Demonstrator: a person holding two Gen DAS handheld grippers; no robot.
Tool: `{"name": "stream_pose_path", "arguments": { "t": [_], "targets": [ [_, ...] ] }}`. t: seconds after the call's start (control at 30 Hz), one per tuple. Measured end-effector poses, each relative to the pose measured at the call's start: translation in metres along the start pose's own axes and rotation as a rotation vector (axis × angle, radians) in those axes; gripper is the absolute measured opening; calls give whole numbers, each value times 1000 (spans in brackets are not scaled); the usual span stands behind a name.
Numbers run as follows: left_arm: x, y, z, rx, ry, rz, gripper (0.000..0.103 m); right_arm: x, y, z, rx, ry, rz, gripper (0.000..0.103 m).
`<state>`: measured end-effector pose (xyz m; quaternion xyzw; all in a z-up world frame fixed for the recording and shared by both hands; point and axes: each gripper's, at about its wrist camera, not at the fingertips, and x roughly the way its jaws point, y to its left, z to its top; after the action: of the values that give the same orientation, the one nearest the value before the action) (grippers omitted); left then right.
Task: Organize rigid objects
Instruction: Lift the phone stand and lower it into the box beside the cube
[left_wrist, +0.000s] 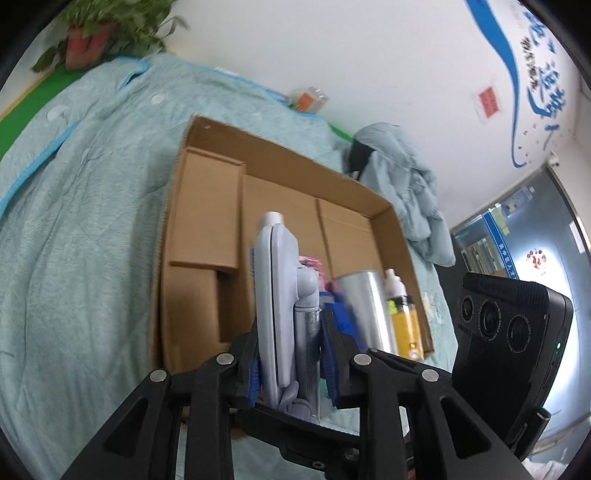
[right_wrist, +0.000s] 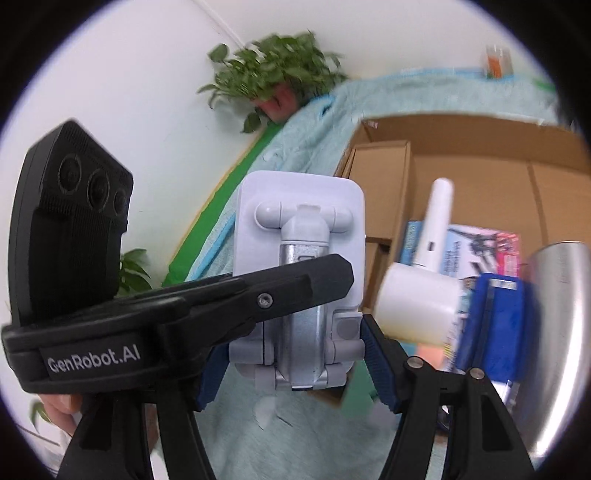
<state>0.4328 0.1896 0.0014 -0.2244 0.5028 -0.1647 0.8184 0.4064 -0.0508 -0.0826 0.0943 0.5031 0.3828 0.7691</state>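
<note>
Both claws are on the pale grey folding phone stand with the metal hinge arm, held in the air above the near edge of the bed. The left claw is pinched narrow across its thin folded edge, the right claw half spread across its broad face near the foot. Its long axis stands roughly upright, pointing away from both claws. The open brown cardboard box lies just ahead toward the far edge of the bed, its left part bare, while a steel can and a yellow bottle crowd its near right corner. Neither claw looks nearer.
</note>
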Motion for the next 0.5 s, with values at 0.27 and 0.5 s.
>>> {"name": "stream_pose_path", "arguments": {
  "t": [0.27,0.5],
  "targets": [
    [32,41,18,-51,70,3,22,31,-8,19,61,47,-49,68],
    [8,27,11,30,-66,127,70,2,5,7,-50,-55,-161,82]
  ]
}}
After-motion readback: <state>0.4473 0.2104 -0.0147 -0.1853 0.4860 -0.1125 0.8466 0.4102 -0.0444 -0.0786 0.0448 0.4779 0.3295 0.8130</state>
